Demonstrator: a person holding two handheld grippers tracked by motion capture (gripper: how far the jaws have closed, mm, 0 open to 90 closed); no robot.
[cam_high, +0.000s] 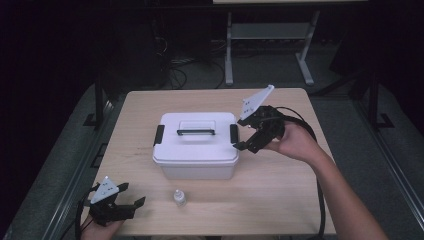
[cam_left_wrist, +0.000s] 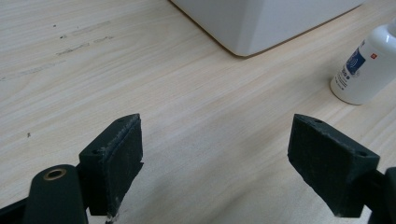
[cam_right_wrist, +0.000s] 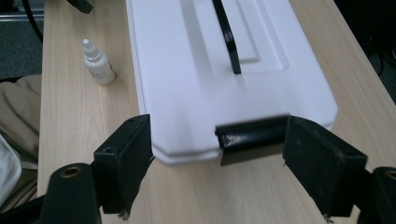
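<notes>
Right tool (cam_right_wrist: 217, 140), jaws apart, straddles the box's latch (cam_right_wrist: 252, 135).

The box (cam_high: 196, 145) sits mid-counter (cam_high: 280, 195), the bottle (cam_high: 180, 198) just before it, the left hand-held gripper (cam_high: 131, 198) left of the bottle, the right hand-held gripper (cam_high: 243, 136) at the box's right latch (cam_high: 233, 134).

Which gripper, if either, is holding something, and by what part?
Neither. The right gripper is open, its fingers straddling the box's side latch without clamping it. The left gripper is open over bare table.
</notes>
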